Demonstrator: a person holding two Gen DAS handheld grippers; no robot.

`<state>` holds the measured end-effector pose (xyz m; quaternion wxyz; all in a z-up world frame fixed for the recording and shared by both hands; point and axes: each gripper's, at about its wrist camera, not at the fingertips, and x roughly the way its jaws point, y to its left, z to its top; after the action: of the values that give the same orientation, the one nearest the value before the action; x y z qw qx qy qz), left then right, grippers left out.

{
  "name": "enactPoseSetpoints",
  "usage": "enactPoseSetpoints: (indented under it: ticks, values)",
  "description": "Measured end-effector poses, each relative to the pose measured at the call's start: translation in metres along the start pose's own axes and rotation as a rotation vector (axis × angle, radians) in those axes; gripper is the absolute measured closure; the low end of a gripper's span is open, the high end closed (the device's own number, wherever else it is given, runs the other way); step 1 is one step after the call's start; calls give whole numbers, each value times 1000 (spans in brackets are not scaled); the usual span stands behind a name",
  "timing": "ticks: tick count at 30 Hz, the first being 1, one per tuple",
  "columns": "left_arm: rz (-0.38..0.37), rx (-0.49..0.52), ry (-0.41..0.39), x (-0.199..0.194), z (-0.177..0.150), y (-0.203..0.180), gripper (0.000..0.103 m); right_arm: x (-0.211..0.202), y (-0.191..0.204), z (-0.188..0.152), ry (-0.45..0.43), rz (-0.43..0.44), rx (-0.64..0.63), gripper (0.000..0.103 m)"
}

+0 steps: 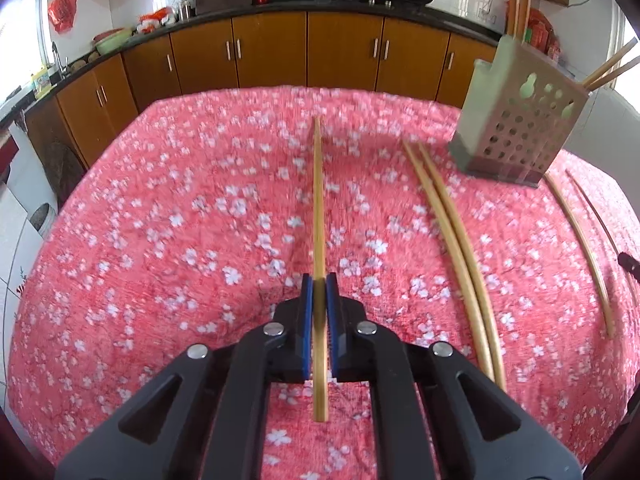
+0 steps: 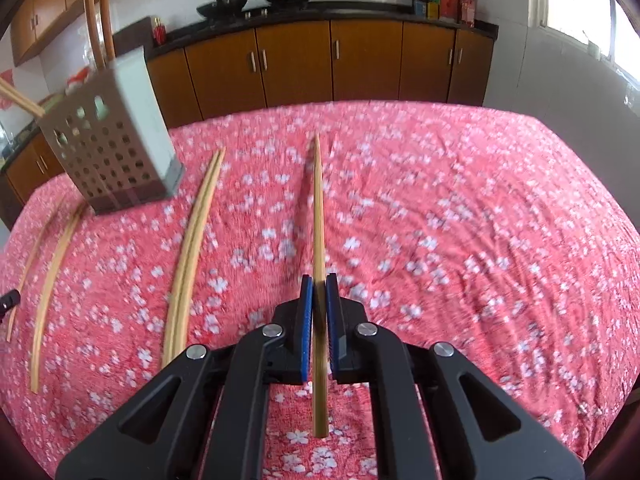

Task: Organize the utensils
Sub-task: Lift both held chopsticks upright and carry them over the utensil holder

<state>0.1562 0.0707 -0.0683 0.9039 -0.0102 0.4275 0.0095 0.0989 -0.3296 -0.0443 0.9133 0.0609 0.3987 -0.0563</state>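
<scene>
Now the left gripper (image 1: 319, 280) clamps its ribbed blue pads on a slim bamboo chopstick (image 1: 318, 200) above the flowered pink cloth (image 1: 160, 240); rightward, paired chopsticks (image 1: 452, 232), the perforated grey holder (image 1: 520, 120), then the right gripper (image 2: 319, 280) pinching another chopstick (image 2: 319, 208).

- Left wrist view: left claw (image 1: 319, 280) clamps a chopstick (image 1: 318, 200); cloth-covered bench (image 1: 160, 220) lies open across frame centre and left.
- Right side is blocked by a chopstick pair (image 1: 452, 240), with the perforated holder (image 1: 520, 120) standing upper right.
- Right wrist view: right claw (image 2: 319, 282) clamps a chopstick (image 2: 318, 208); bench (image 2: 480, 220) is bare on the frame's right half.
- Obstacles on the left: holder (image 2: 116, 140) upper left, chopstick pair (image 2: 192, 248) beside it, loose chopsticks (image 2: 52, 280) near the left edge.
</scene>
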Motion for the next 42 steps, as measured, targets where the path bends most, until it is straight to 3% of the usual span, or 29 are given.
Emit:
enactPoseSetpoints:
  ticks: [11,20,25,35,42]
  values:
    - [-71,-50,-256,-89,53,0,95,-83,-9,49,-276,34,49,96]
    - [-109,-47,-308,-109,82,-5,95,-92,3,63,-337,44,46,96]
    - [-148,-39,-333,-124,90,-12,95,-115,11,78,-399,109,39,96]
    - [-266,-14,-436,-175,117,-45,95,-171,53,117,-498,372,16,96]
    - [-303,-66,-562,-202,156,-67,95,-183,77,141,-612,378,-13,96]
